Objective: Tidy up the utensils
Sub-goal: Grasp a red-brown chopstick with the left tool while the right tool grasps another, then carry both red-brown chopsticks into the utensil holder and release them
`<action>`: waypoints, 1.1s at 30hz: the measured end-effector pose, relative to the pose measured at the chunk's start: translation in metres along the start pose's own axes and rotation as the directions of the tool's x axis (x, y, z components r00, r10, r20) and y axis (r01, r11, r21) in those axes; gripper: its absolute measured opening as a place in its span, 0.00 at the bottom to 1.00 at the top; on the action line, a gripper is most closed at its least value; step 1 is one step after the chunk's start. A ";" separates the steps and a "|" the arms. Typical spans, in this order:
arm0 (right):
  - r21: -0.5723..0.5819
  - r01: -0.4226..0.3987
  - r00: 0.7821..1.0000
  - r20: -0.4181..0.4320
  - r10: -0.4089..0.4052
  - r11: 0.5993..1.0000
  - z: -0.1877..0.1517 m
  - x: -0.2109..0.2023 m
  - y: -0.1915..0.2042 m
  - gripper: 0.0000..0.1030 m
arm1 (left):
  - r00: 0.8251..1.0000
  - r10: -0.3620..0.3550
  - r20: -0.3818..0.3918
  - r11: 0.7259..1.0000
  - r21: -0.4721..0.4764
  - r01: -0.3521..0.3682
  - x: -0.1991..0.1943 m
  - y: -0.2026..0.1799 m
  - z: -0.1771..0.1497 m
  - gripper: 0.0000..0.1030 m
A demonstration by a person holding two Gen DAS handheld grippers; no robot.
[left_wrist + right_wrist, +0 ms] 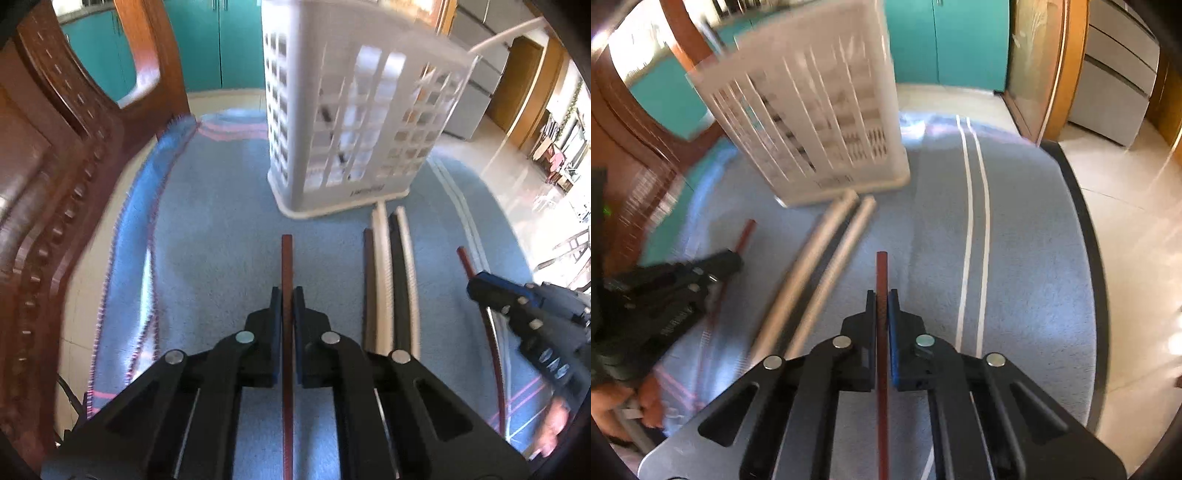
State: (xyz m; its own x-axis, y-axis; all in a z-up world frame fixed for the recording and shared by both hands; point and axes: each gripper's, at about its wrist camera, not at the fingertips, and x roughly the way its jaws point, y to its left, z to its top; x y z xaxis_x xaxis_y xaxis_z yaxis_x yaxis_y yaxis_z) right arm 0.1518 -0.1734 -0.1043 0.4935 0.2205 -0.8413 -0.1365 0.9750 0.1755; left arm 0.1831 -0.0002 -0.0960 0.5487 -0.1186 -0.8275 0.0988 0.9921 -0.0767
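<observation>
My left tongs (pixel 287 295) are closed on a red stick (pixel 287 266), the pads pressed against its sides; the stick runs straight out past the tips and back under the camera. My right tongs (pixel 882 299) are likewise clamped on a second red stick (pixel 881 273), which juts forward between the fingers. Each tool shows in the other's view: the right tongs (pixel 480 284) at the right edge of the left view, the left tongs (pixel 731 260) at the left edge of the right view, each with its stick poking beyond the tips.

Both sticks are held over a blue cloth (pixel 221 206) spread on the table. At the far end of the cloth stands a white slotted basket (pixel 332 110), upright. Between my two tools, two pale sticks (pixel 827 251) lie side by side on the cloth, their far ends just beside the basket's foot, perhaps touching it; the blur makes that hard to judge. A carved wooden chair (pixel 48 184) stands at the left.
</observation>
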 end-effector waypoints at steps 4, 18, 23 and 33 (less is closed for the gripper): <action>-0.005 -0.093 0.989 0.116 0.093 0.996 0.012 -0.054 -0.003 0.06 | 0.996 -0.003 0.084 1.000 0.005 0.002 -0.034 -0.002 -0.002 0.07; -0.060 -0.190 0.841 0.505 0.194 0.980 0.067 -0.215 -0.007 0.06 | 0.915 0.008 0.404 0.998 -0.058 0.017 -0.176 0.001 0.006 0.07; -0.057 -0.181 0.702 0.692 0.169 0.982 0.113 -0.242 0.007 0.06 | 0.878 0.029 0.478 0.996 -0.088 0.016 -0.217 0.009 0.024 0.07; -0.047 -0.022 0.775 0.630 0.047 0.999 0.153 -0.130 0.027 0.06 | 0.829 0.054 0.556 0.994 -0.113 0.011 -0.267 0.012 0.043 0.07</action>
State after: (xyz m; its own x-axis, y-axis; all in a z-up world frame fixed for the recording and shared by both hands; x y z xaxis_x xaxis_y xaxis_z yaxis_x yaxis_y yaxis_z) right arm 0.2154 -0.1714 0.0880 0.9173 0.2344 -0.3218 -0.1877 0.9675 0.1697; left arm 0.0733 0.0418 0.1474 0.9221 -0.0666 -0.3812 0.0102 0.9889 -0.1482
